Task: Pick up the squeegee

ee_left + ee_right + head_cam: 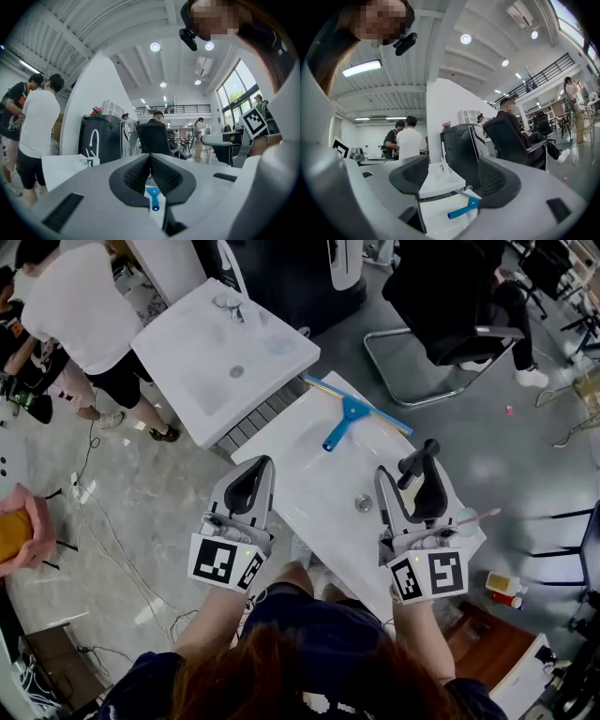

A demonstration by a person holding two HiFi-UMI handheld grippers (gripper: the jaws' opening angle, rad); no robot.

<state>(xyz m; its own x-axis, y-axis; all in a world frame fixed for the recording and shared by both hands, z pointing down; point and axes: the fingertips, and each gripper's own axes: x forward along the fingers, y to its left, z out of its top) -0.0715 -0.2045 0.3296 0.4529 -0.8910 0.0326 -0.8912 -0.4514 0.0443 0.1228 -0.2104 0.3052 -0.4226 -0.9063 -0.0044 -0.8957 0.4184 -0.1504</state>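
Observation:
The squeegee (352, 413) has a blue handle and a long blue-and-yellow blade. It lies across the far end of the white sink top (300, 460) in front of me. My left gripper (249, 486) hovers over the sink's near left edge, its jaws shut on nothing. In the left gripper view the left gripper (150, 161) has its pads pressed together, and the squeegee (153, 199) shows below them, well ahead. My right gripper (411, 487) is over the sink's near right side and stands open. The right gripper (452, 180) frames the squeegee (464, 206) between its spread jaws, at a distance.
A drain (364, 503) sits in the basin near my right gripper, beside a black faucet (419, 460). A second white sink (225, 352) stands at the far left. A black office chair (450, 296) is beyond, people (80, 310) stand at upper left, bottles (506, 589) on the floor.

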